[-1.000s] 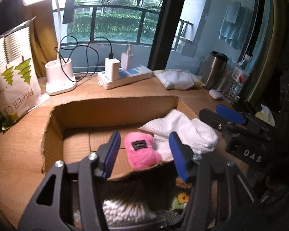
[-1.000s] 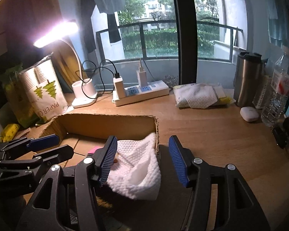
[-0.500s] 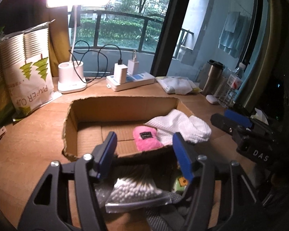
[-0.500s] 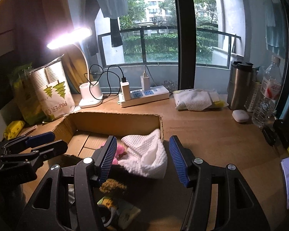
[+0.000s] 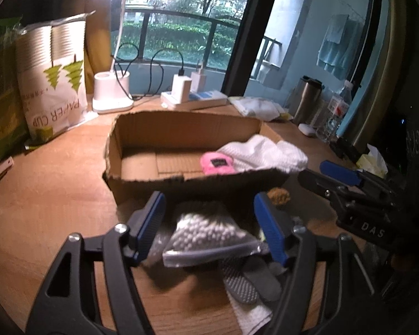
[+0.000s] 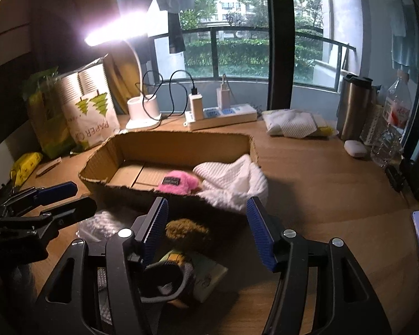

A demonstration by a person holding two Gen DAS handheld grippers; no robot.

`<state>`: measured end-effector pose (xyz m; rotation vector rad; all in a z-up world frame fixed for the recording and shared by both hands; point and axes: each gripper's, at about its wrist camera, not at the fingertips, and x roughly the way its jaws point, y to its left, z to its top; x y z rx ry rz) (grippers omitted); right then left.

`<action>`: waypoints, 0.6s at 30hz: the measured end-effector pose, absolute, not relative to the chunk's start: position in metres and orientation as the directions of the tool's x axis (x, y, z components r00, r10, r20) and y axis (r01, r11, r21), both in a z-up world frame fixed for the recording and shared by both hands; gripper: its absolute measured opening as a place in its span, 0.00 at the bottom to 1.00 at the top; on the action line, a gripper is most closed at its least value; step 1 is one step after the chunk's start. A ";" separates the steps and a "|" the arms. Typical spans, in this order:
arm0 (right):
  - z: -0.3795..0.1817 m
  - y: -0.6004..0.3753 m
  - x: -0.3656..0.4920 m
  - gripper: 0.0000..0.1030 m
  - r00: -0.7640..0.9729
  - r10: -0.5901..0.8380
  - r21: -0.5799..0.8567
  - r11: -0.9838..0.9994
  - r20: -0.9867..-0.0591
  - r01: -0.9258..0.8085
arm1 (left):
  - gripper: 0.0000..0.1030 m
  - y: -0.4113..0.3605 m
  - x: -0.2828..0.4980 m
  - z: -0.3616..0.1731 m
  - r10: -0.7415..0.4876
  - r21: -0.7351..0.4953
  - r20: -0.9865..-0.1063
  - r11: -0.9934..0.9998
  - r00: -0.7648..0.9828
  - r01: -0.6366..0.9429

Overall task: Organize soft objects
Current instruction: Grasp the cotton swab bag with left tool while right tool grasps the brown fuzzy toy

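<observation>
Both of your claws have drawn back since a second ago, so the cardboard box (image 5: 187,136) now sits farther ahead on the wooden surface (image 5: 56,195). Inside its right end lie the white waffle towel (image 6: 231,178), draped over the rim, and the pink plush (image 6: 176,182) touching it. Your left claw (image 5: 209,226) is spread above the bag of cotton swabs (image 5: 206,231). Your right claw (image 6: 206,231) is spread, empty, over a brown fuzzy toy (image 6: 185,230).

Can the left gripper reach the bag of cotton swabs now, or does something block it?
Probably yes. The left gripper is open, and the swab bag lies between its fingers, in front of the box, nothing covering it.
</observation>
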<state>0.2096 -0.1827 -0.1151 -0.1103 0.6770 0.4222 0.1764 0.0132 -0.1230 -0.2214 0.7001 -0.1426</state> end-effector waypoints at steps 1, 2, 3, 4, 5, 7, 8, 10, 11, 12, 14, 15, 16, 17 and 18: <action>-0.118 -0.181 0.210 0.61 0.692 0.345 0.038 0.908 -0.634 -0.418 | 0.66 0.013 0.176 -0.125 -0.204 -0.249 -0.627 0.967 0.752 0.054; -0.120 -0.181 0.210 0.61 0.688 0.347 0.039 0.906 -0.638 -0.421 | 0.66 0.013 0.177 -0.128 -0.203 -0.249 -0.633 0.967 0.747 0.052; -0.122 -0.179 0.210 0.61 0.683 0.350 0.041 0.905 -0.641 -0.424 | 0.67 0.012 0.178 -0.130 -0.201 -0.246 -0.638 0.968 0.743 0.050; -0.124 -0.178 0.210 0.61 0.676 0.354 0.044 0.902 -0.646 -0.429 | 0.67 0.012 0.178 -0.132 -0.198 -0.244 -0.644 0.969 0.739 0.048; -0.127 -0.177 0.212 0.61 0.670 0.356 0.047 0.900 -0.651 -0.433 | 0.67 0.011 0.180 -0.134 -0.196 -0.242 -0.649 0.969 0.735 0.045; -0.132 -0.176 0.214 0.61 0.660 0.361 0.053 0.897 -0.659 -0.438 | 0.67 0.010 0.183 -0.137 -0.193 -0.239 -0.657 0.970 0.728 0.042; -0.133 -0.176 0.215 0.61 0.655 0.364 0.057 0.896 -0.663 -0.441 | 0.67 0.009 0.185 -0.139 -0.190 -0.234 -0.664 0.971 0.723 0.041; -0.137 -0.175 0.218 0.61 0.643 0.372 0.067 0.892 -0.669 -0.446 | 0.67 0.008 0.190 -0.142 -0.186 -0.227 -0.675 0.973 0.714 0.039; -0.140 -0.175 0.220 0.61 0.636 0.377 0.074 0.890 -0.674 -0.449 | 0.67 0.007 0.192 -0.144 -0.183 -0.224 -0.682 0.974 0.708 0.037; -0.142 -0.175 0.221 0.61 0.631 0.380 0.078 0.889 -0.676 -0.451 | 0.67 0.006 0.195 -0.146 -0.182 -0.221 -0.688 0.975 0.703 0.036; -0.146 -0.174 0.225 0.61 0.618 0.385 0.087 0.886 -0.685 -0.456 | 0.67 0.003 0.198 -0.149 -0.179 -0.214 -0.697 0.976 0.695 0.037; -0.149 -0.174 0.228 0.61 0.609 0.389 0.094 0.884 -0.691 -0.458 | 0.67 0.001 0.199 -0.150 -0.177 -0.210 -0.701 0.977 0.691 0.037; -0.151 -0.174 0.229 0.61 0.601 0.393 0.100 0.882 -0.696 -0.461 | 0.67 -0.001 0.202 -0.152 -0.173 -0.204 -0.709 0.978 0.683 0.036; -0.153 -0.173 0.230 0.61 0.593 0.398 0.107 0.879 -0.700 -0.464 | 0.67 -0.002 0.204 -0.154 -0.169 -0.199 -0.717 0.979 0.676 0.034; -0.155 -0.172 0.231 0.61 0.583 0.403 0.113 0.876 -0.705 -0.469 | 0.67 -0.003 0.205 -0.156 -0.167 -0.195 -0.725 0.980 0.669 0.033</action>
